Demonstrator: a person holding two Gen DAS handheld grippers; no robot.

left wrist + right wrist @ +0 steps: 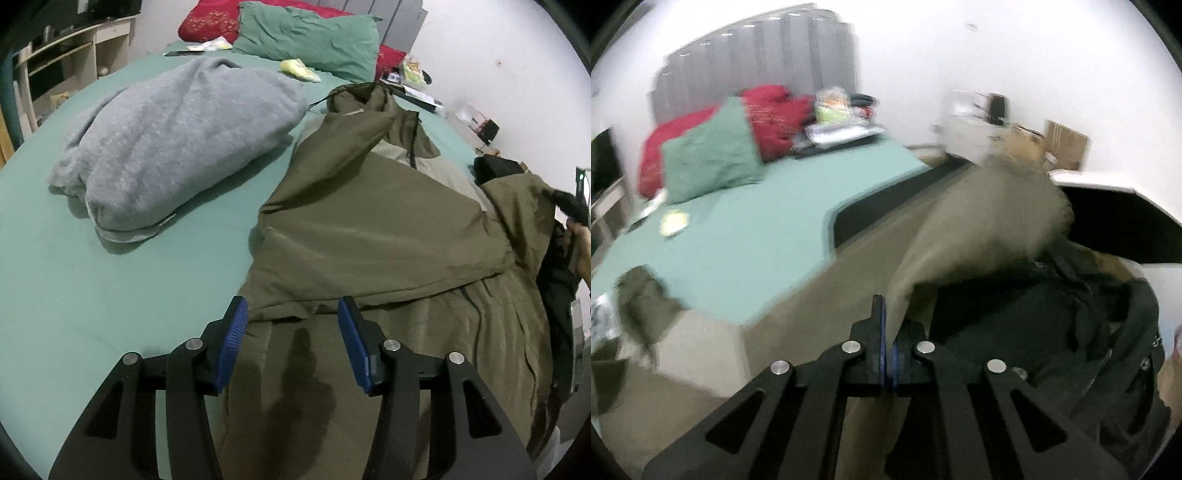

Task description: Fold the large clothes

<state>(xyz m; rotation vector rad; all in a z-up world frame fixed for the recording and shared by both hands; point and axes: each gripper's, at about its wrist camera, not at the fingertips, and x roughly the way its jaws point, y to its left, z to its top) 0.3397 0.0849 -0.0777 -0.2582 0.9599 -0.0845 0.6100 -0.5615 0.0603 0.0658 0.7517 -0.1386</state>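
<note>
- Olive jacket lay nearest the lens, spread over the right half of the green-sheeted bed, hem near, collar and hood far, so its long axis ran from near to far.
- One sleeve was folded across the body toward the left; paler lining showed near the collar.
- Left gripper hovered just above the near hem, blue pads apart with nothing between them.
- Right gripper had its pads pressed together on a fold of the olive cloth, dark lining bunched to its right; that view was blurred.
- Grey blanket sat bundled to the left of the jacket, apart from it.
- Green pillow and red pillows lay at the far end.
</note>
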